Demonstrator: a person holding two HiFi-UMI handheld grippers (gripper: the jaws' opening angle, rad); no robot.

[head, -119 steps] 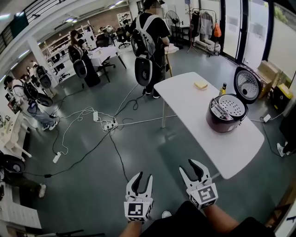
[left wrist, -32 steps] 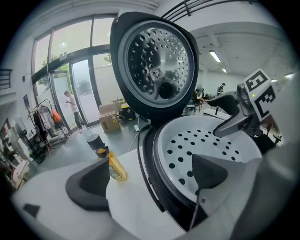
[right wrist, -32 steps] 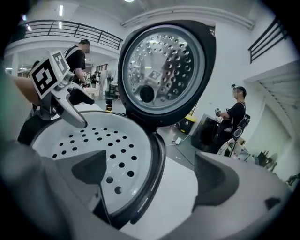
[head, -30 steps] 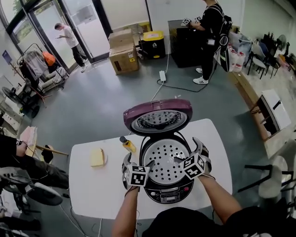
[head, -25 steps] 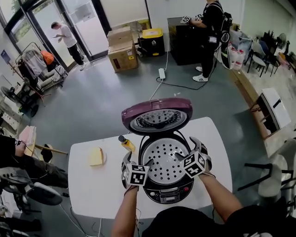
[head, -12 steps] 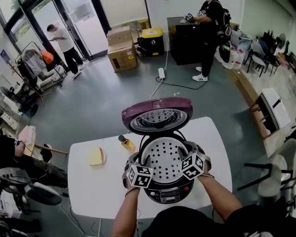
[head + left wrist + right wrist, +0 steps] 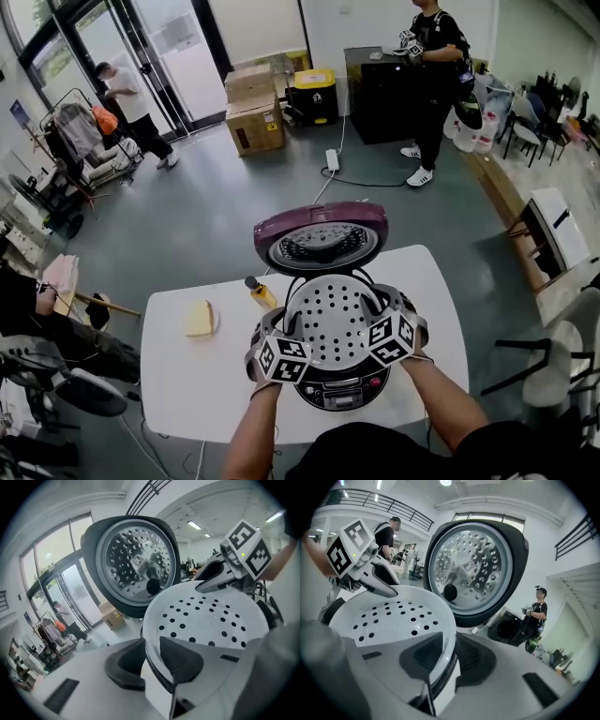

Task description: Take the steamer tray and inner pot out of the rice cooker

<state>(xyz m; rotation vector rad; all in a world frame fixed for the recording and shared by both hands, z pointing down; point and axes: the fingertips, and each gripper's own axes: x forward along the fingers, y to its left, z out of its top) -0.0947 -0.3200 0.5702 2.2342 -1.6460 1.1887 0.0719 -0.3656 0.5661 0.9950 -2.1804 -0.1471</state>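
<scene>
Since a second ago, both pairs of jaws have closed and the perforated white steamer tray (image 7: 336, 317) has started rising out of the maroon rice cooker (image 7: 342, 392). The left gripper (image 7: 278, 325) and right gripper (image 7: 382, 302) pinch opposite sides of its thin rim. Uneven lifting could tilt the tray until it slips free.

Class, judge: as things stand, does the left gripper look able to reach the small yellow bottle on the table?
Probably not yet: the left gripper has just been closing its jaws on the white perforated steamer tray, so it is occupied, though the small yellow bottle stands unobstructed on the white table.
</scene>
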